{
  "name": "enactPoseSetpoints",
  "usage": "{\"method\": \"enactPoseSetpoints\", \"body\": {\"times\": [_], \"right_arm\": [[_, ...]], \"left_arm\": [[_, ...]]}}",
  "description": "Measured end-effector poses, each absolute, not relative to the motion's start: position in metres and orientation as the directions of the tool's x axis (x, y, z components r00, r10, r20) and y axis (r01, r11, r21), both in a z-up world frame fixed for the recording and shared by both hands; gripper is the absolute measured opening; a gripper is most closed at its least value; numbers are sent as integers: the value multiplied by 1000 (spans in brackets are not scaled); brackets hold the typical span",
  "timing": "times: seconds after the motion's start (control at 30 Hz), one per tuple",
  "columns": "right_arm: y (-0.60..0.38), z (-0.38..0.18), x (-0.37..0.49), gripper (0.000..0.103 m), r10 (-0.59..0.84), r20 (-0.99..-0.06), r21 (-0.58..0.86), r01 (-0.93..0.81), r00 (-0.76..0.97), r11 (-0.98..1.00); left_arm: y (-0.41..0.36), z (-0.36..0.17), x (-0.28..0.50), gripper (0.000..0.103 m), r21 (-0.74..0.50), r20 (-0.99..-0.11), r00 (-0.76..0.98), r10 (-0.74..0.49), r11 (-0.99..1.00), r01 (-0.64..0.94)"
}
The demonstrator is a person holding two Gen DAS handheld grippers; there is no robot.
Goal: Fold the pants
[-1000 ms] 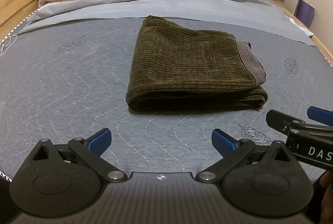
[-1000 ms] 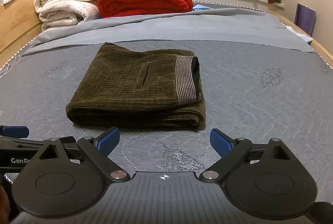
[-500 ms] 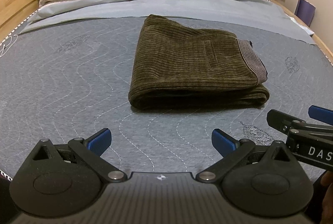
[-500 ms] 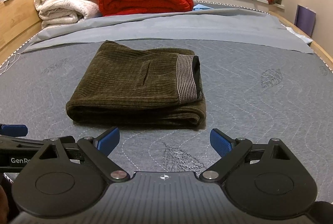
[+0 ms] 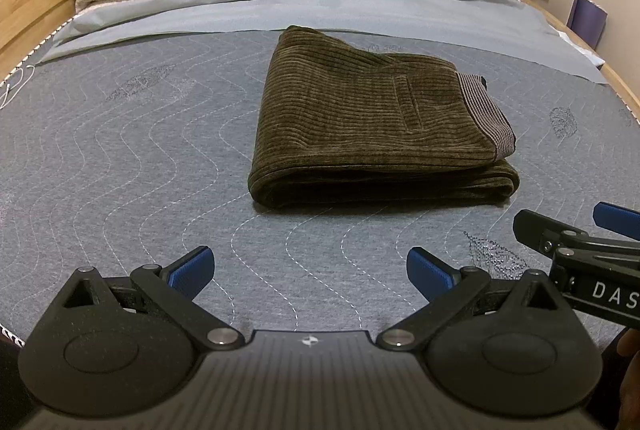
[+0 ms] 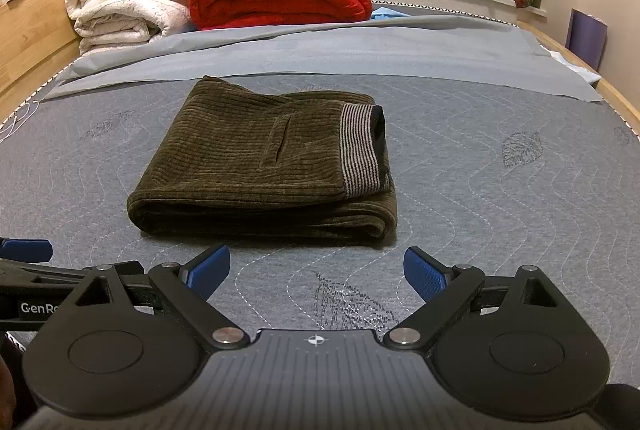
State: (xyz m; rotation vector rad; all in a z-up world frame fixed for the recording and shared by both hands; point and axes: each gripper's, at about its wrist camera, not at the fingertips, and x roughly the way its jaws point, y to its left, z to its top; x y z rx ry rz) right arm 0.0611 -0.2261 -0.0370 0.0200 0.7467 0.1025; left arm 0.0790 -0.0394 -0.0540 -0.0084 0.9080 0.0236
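The pants (image 5: 372, 126) lie on the bed (image 5: 120, 158) as a compact folded bundle of dark corduroy, with the striped waistband (image 6: 360, 150) on top at the right end of the bundle and a rounded fold edge along the front side. The left claw (image 5: 308, 270) and the right claw (image 6: 316, 268) both hover in front of the bundle, close to its front edge but not touching it. The jaws of each claw stand wide apart and hold nothing.

To my judgement the folding looks finished, or nearly finished. The risk now is to disturb what is done. If one claw dips forward, a blue pad (image 6: 210, 266) can catch the thick front fold of the pants and drag the top layer, so the bundle opens. The corduroy is bulky and seems springy, so the upper layer near the waistband may lift alone. The two claws are also near each other in front of the pants; a careless side move can knock them together.
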Motion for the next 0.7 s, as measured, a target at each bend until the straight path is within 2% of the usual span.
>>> {"method": "enactPoseSetpoints", "body": {"times": [0.7], "right_arm": [[-225, -38, 61, 94, 100, -678, 57, -84, 729, 995]], "left_arm": [[-40, -54, 79, 102, 1, -788, 615, 16, 1000, -26]]}}
